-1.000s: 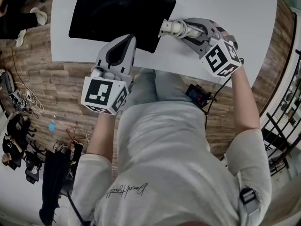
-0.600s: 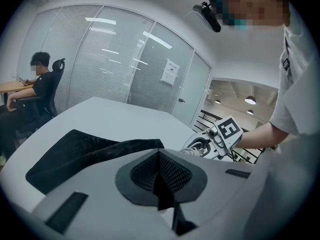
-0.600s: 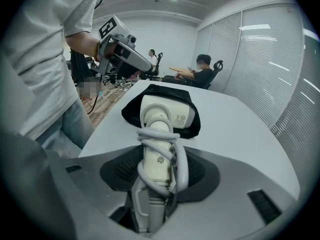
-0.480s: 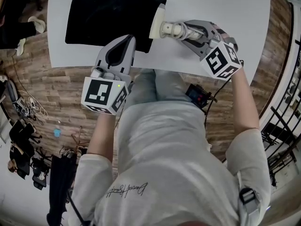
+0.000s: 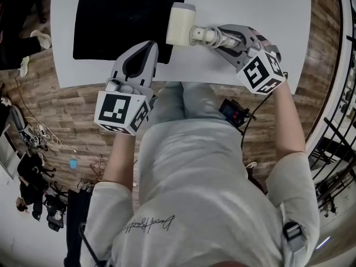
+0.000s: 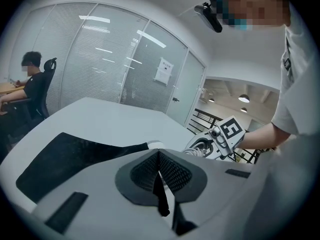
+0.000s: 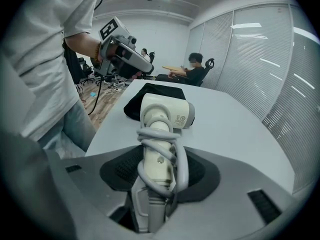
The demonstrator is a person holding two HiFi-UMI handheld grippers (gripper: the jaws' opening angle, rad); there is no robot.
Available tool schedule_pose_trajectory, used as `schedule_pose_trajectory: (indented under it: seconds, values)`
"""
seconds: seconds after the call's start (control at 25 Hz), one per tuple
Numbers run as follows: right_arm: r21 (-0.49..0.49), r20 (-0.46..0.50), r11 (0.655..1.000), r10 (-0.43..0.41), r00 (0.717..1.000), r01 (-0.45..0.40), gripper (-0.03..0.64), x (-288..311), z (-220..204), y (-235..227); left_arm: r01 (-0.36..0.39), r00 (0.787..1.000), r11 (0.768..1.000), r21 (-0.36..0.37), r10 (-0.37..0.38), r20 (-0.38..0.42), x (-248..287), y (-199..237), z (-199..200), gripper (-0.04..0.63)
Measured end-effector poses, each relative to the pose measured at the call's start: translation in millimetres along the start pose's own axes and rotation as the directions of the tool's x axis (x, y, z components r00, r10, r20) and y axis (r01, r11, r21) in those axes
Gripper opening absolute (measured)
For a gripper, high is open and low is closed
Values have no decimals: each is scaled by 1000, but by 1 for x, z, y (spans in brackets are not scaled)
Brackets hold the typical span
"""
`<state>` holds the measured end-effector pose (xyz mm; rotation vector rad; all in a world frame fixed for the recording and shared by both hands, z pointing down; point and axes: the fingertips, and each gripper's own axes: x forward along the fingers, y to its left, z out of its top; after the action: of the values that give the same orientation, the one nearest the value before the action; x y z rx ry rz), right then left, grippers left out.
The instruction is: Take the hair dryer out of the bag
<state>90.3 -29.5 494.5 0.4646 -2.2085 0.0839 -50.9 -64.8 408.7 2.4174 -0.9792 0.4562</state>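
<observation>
The cream hair dryer [image 5: 181, 24] has just slid clear of the flat black fabric bag [image 5: 119, 26] onto the white table [image 5: 250, 4]. The right gripper [image 5: 214, 36] fingers clamp its cord-wrapped handle, and the left gripper [image 5: 143, 52] fingers pinch the bag's near edge. Extraction looks essentially done.

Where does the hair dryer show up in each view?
Head view: hair dryer top centre, handle in the right claw.
Left gripper view: hair dryer only a pale sliver above the jaws.
Right gripper view: hair dryer at centre, handle between the jaws.
Shared landmark: black bag.
</observation>
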Motion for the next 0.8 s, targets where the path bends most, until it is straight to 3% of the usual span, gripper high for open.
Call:
schedule_pose_trajectory:
  seconds: [0.48, 0.8]
  values:
    - [67, -10, 994, -83, 997, 84, 218, -15, -10, -15, 39, 999, 999, 19, -39, -7, 4, -6, 2, 12]
    - [151, -43, 966, -203, 978, 207, 218, -17, -18, -44, 47, 999, 998, 29, -46, -12, 7, -8, 1, 12]
